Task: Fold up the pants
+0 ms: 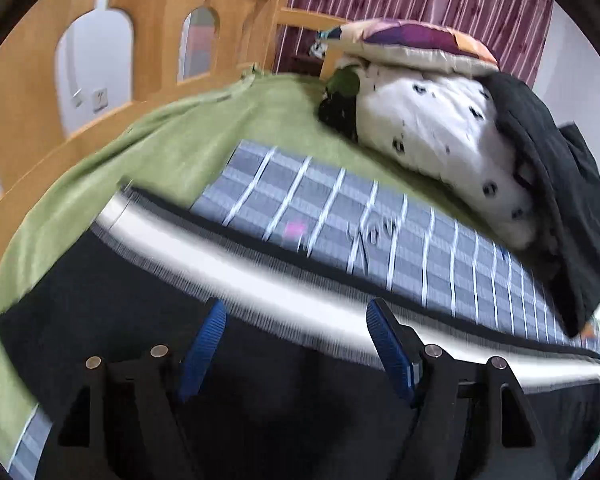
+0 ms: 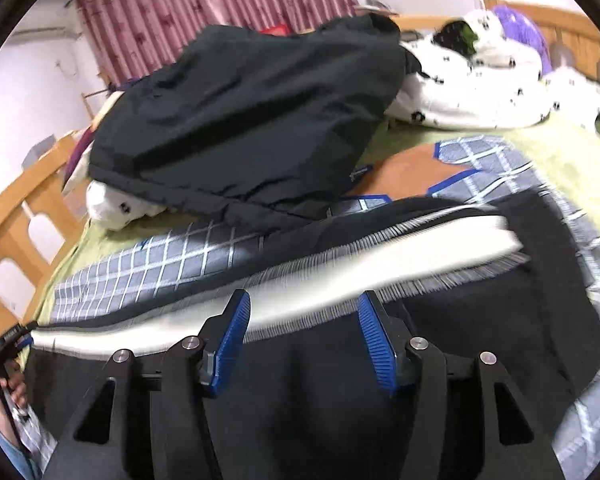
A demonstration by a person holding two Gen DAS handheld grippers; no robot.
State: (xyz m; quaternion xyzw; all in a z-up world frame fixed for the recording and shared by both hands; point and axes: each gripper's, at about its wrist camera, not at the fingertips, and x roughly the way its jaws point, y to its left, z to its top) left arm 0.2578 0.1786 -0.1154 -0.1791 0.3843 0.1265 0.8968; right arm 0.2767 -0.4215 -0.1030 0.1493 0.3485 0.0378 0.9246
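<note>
Here the bed (image 1: 148,148), under a green sheet, carries a grey checked blanket (image 1: 340,208) at 12 o'clock. The black pants (image 2: 480,312) with a white side stripe (image 1: 236,256) lie flat across that blanket. A dark jacket (image 2: 240,112) sits heaped at 11 o'clock. Both the left gripper (image 1: 296,344) and the right gripper (image 2: 304,340) hover over the pants, their blue fingers (image 2: 376,344) spread apart, gripping nothing.

We see the black pants with a white side stripe (image 1: 236,268) (image 2: 340,276) smeared by motion blur, their near part hidden behind both grippers' black frames, and the far dark jacket (image 2: 240,120) covers much of the white spotted bedding (image 2: 480,92).
</note>
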